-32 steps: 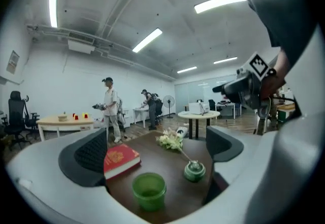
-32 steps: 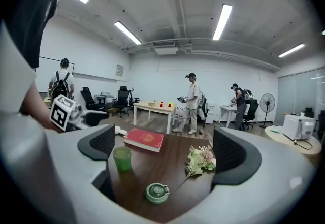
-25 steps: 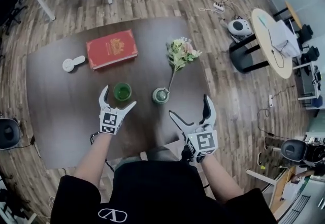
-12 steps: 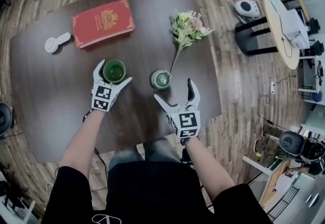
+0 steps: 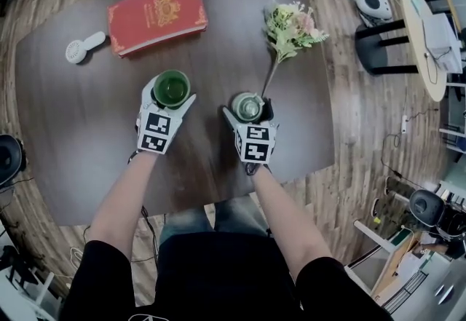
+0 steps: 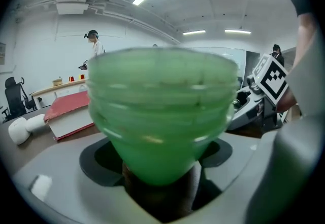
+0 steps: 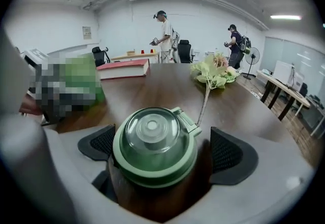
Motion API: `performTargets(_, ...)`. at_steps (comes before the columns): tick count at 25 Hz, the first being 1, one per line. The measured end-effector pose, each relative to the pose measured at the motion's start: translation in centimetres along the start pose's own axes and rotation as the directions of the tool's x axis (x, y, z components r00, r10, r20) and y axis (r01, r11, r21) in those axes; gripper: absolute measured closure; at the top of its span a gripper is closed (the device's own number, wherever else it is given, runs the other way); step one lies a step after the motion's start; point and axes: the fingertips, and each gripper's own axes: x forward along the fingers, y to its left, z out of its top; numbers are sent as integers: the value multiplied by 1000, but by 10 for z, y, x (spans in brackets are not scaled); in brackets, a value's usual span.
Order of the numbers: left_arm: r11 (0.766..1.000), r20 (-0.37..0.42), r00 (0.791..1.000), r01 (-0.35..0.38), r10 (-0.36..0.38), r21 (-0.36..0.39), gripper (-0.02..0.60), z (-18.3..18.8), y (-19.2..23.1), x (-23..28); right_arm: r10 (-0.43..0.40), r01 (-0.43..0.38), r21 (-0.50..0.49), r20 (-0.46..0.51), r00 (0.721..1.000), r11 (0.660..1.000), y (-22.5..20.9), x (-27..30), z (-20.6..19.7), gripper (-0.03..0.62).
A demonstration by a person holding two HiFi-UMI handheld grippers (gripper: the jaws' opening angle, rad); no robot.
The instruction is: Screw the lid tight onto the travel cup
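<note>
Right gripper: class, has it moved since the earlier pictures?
Yes. The right gripper has moved forward and left, from the table edge to straddle the lid.

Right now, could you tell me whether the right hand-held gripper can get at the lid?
Probably yes: the lid sits between the open jaws of the right hand-held gripper, with nothing blocking it.

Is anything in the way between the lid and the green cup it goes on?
Nothing visible does. Only bare table lies between the lid, flanked by the right gripper, and the open green cup at the left gripper. The flower stem lies beyond the lid, aside.
</note>
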Motion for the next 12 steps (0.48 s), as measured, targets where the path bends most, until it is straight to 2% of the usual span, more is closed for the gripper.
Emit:
performTargets(6,1000,-3,1000,-7,7,-5,186,-1,2,0,-18,19,-27,64,998,999,4,0,4,0)
performTargets(7,1000,-4,1000,-7,7,-6,186,-1,2,0,-12,15,-39,69,998,999,7,-1,4,14)
performTargets(9,1000,-4,1000,-7,7,-7,187,-1,2,0,0,5,-62,73,997,998,12,-4,5,88)
performTargets(12,1000,-1,1000,-10,10,-8,187,-1,2,1,6,-1,-71,74,997,997,13,-4,6,91)
